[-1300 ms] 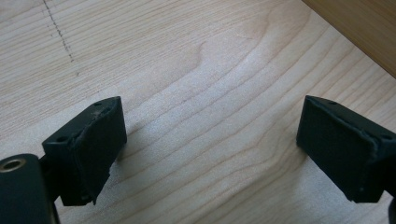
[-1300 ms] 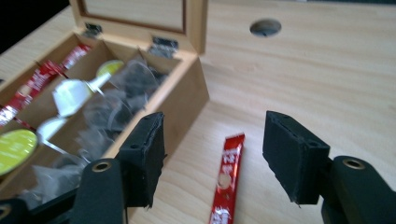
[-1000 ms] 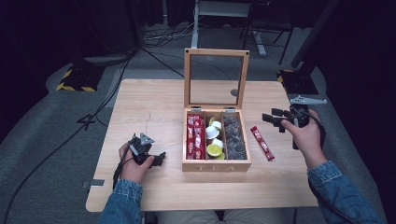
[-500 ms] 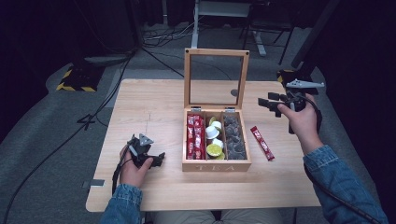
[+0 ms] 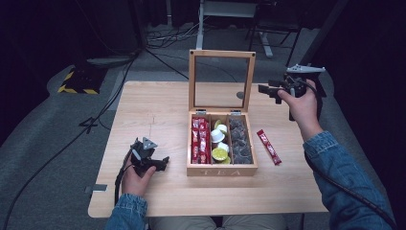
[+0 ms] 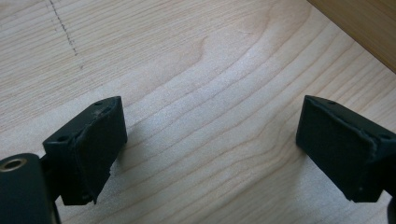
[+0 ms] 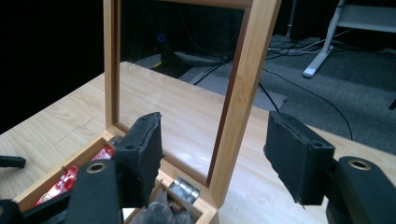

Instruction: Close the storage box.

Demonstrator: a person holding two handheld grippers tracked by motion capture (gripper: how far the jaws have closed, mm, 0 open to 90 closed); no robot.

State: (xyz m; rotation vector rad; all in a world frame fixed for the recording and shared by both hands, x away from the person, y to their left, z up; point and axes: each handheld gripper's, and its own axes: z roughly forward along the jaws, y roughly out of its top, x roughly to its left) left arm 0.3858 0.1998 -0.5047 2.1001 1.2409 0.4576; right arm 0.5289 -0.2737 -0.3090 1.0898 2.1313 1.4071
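Wooden tea box (image 5: 221, 168) sits mid-table, glass lid (image 5: 221, 79) standing upright on its hinges. Right gripper (image 5: 266, 89) is raised beside the lid's right edge, jaws spread wide and holding nothing; in the right gripper view the lid's frame post (image 7: 243, 93) sits between the jaws, so my read is it's lining up to take the lid, probably to close it. Left gripper (image 5: 164, 163) rests low on the table (image 5: 153, 110) left of the box, also released and empty, parked out of the way. Red sachet (image 5: 268, 146) lies loose on the table right of the box
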